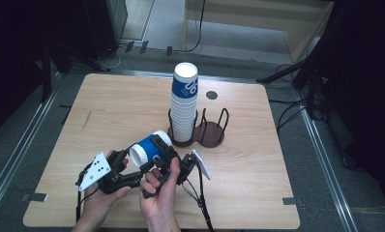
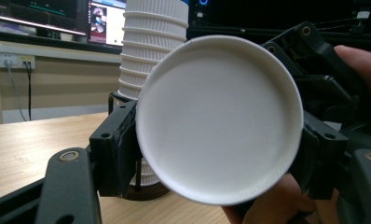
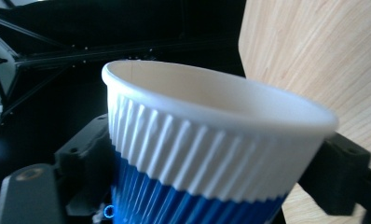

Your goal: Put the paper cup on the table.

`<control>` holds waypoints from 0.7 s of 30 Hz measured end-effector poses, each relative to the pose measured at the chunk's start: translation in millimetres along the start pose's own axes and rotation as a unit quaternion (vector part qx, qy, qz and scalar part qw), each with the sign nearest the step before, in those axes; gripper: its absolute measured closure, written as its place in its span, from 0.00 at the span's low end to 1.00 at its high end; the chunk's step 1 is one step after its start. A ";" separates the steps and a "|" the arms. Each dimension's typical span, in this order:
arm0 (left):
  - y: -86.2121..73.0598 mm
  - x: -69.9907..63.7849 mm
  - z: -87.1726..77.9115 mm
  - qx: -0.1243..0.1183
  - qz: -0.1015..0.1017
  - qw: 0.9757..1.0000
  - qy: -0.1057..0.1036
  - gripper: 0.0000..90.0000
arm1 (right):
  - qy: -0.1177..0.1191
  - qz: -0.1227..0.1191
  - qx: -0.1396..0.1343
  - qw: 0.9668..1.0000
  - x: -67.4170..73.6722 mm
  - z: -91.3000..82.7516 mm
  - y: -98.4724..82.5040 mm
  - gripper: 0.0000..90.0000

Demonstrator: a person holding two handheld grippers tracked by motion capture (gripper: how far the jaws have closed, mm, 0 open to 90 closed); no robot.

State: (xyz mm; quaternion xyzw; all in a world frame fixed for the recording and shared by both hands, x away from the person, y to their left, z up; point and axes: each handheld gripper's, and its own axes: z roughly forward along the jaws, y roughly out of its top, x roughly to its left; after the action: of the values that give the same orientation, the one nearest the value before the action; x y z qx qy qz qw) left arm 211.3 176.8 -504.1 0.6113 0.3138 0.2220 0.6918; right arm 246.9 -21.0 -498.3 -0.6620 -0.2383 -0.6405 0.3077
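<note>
Two grippers are closing on one paper cup [image 1: 149, 148] just below centre frame: the left gripper [image 1: 132, 166] is clamping its base, the right gripper [image 1: 167, 155] is pinching the ribbed wall near the rim. Light and thin, it is likely crushing easily, so the firmer rim is suiting better. Behind, a cup stack [image 1: 184, 104] is standing in a wire rack [image 1: 212, 128] on the wooden table [image 1: 258, 169], in a dim room.

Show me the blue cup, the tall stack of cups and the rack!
blue cup [image 1: 149, 149], high view, its blue side.
stack of cups [image 1: 184, 104], high view, its ribbed white middle.
rack [image 1: 214, 137], high view, its bare brown base.
</note>
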 end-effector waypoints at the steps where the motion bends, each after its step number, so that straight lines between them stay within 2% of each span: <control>1: -0.3 0.7 0.0 -0.001 -0.001 1.000 -0.003 0.31 | 0.000 -0.006 -0.003 1.000 0.5 -0.3 -0.7 0.20; 4: 0.4 0.9 -1.2 -0.002 -0.010 1.000 -0.005 0.30 | 0.001 -0.020 -0.005 1.000 2.6 -1.5 -2.0 0.22; 5: 1.1 1.1 -2.5 -0.004 -0.022 1.000 -0.007 0.30 | 0.003 -0.024 -0.006 1.000 3.2 -1.8 -2.3 0.22; 6: 1.1 1.1 -2.5 -0.004 -0.022 1.000 -0.007 0.30 | 0.003 -0.024 -0.006 1.000 3.2 -1.8 -2.3 0.22; 7: 2.9 2.8 -5.7 -0.008 -0.046 0.999 -0.012 0.29 | 0.008 -0.035 -0.011 0.999 4.3 -3.3 -1.2 0.23; 10: 4.7 6.3 -7.7 0.005 -0.046 0.999 -0.009 0.23 | 0.012 -0.054 -0.024 0.998 4.6 -5.3 2.0 0.23; 12: 5.4 9.1 -9.1 0.008 -0.057 0.998 -0.009 0.18 | 0.011 -0.065 -0.034 0.997 4.7 -6.9 4.1 0.23; 15: 7.9 12.8 -12.7 0.030 -0.070 0.997 -0.002 0.10 | 0.014 -0.083 -0.045 0.995 6.1 -9.6 6.6 0.24; 18: 11.3 16.7 -16.0 0.051 -0.090 0.995 0.006 0.09 | 0.015 -0.100 -0.056 0.993 8.2 -11.6 9.4 0.24; 20: 12.2 18.3 -17.3 0.057 -0.093 0.994 0.004 0.06 | 0.015 -0.108 -0.060 0.992 8.6 -12.4 10.5 0.24; 21: 13.3 20.7 -19.0 0.068 -0.093 0.993 0.006 0.00 | 0.013 -0.118 -0.065 0.991 10.3 -14.2 12.5 0.24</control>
State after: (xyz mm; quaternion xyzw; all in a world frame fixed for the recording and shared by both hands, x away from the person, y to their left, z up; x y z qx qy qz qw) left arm 213.5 206.6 -495.4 0.6237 0.3880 0.1383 0.6643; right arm 246.6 -40.7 -489.5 -0.6393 -0.2689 -0.6950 0.1897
